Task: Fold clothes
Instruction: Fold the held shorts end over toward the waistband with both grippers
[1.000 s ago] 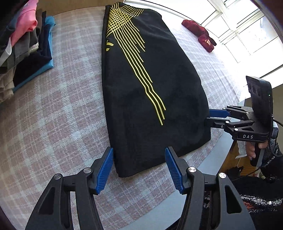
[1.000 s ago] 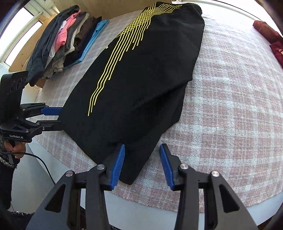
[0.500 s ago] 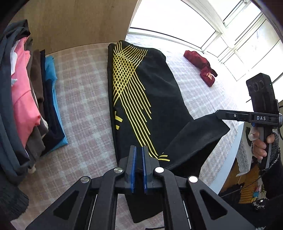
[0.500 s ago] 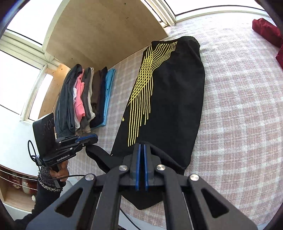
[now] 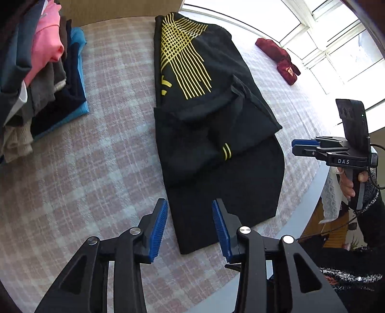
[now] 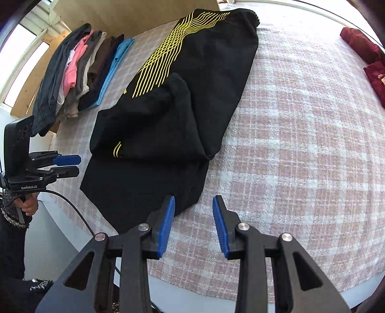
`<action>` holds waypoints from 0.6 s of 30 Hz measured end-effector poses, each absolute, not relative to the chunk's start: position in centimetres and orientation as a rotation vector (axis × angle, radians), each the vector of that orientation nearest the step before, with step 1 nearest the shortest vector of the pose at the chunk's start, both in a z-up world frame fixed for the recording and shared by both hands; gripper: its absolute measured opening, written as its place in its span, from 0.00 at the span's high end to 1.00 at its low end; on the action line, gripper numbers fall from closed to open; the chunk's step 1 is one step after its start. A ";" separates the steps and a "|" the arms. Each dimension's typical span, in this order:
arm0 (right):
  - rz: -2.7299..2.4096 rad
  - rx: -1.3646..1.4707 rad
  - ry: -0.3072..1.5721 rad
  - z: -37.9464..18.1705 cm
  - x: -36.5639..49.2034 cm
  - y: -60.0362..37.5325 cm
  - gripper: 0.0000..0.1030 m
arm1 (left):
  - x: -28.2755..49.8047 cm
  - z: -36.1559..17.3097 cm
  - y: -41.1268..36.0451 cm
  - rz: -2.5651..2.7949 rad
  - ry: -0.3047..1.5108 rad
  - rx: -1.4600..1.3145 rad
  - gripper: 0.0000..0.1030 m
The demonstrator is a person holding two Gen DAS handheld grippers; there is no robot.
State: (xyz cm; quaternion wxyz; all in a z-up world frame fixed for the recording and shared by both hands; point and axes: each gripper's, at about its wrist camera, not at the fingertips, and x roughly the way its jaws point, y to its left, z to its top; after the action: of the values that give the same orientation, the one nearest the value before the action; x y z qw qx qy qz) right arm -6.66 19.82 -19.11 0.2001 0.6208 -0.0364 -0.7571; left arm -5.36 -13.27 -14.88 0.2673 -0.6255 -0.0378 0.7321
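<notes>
- We find the black garment (image 5: 216,134) with yellow line print lying lengthwise on the pink plaid cloth (image 5: 96,168) that covers the table; its near end is folded back over the middle, so a short pair of yellow stripes shows on the flap.
- The garment's near hem reaches close to the table's front edge, between the two grippers.
- Left gripper (image 5: 190,231): we see it pointing steeply down at the near left corner of the garment. Its jaws have just been opening; the blue pads stand apart, the cloth lies below and between them, and neither pad presses on it. Released.
- Right gripper (image 6: 193,226): also tilted steeply down, above the near right corner. Its jaws have just been opening too; the left pad overlaps the garment's edge in view, the right pad is over bare plaid. Nothing gripped.
- From the left wrist view we see the right gripper side-on, held by a hand (image 5: 349,183) in a dark speckled sleeve, just beyond the table's right edge.
- The right wrist view shows the left gripper likewise, its cable trailing down.
- Both views show a stack of folded clothes (image 6: 79,72) at far left (grey, pink, brown, navy, blue) and dark red items (image 5: 279,60) at far right.
- Only the right wrist view shows the wooden panel (image 6: 115,16) behind the stack in full.
</notes>
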 end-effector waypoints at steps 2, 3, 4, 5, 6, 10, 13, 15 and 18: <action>-2.122 1.730 -0.063 -20.0 -6.2 19.0 0.68 | -4.3 -15.9 -12.3 1.960 -0.074 -1.713 0.64; -2.122 1.719 -0.056 -20.3 -6.0 18.6 0.68 | -3.9 -16.2 -11.9 1.960 -0.055 -1.712 0.64; -2.114 1.698 -0.057 -20.5 -5.8 18.3 0.68 | -3.7 -16.3 -11.5 1.970 -0.042 -1.700 0.63; -2.108 1.676 -0.048 -20.6 -5.6 17.8 0.68 | -3.7 -16.1 -11.2 1.969 -0.038 -1.691 0.63; -2.107 1.650 -0.023 -20.7 -5.4 17.3 0.69 | -3.7 -16.2 -10.9 1.958 -0.037 -1.689 0.63; -2.037 1.639 -0.127 -20.3 -6.3 16.7 0.94 | -4.2 -15.9 -9.9 1.938 -0.035 -1.647 0.90; -2.001 1.573 -0.367 -18.0 -7.7 18.0 0.94 | -5.2 -14.9 -10.1 1.973 -0.066 -1.607 0.93; -2.026 1.530 -0.452 -16.2 -8.7 18.9 0.94 | -6.3 -14.1 -10.9 2.059 -0.062 -1.590 0.93; -2.245 1.535 -0.251 -14.0 -9.5 19.5 0.66 | -7.1 -13.8 -11.7 2.118 -0.019 -1.598 0.94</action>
State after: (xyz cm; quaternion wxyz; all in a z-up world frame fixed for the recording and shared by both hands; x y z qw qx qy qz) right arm -9.46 19.47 -14.04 0.2038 0.5502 -0.0898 -0.8048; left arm -7.14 -11.74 -13.83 0.2416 -0.5845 -0.0070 0.7746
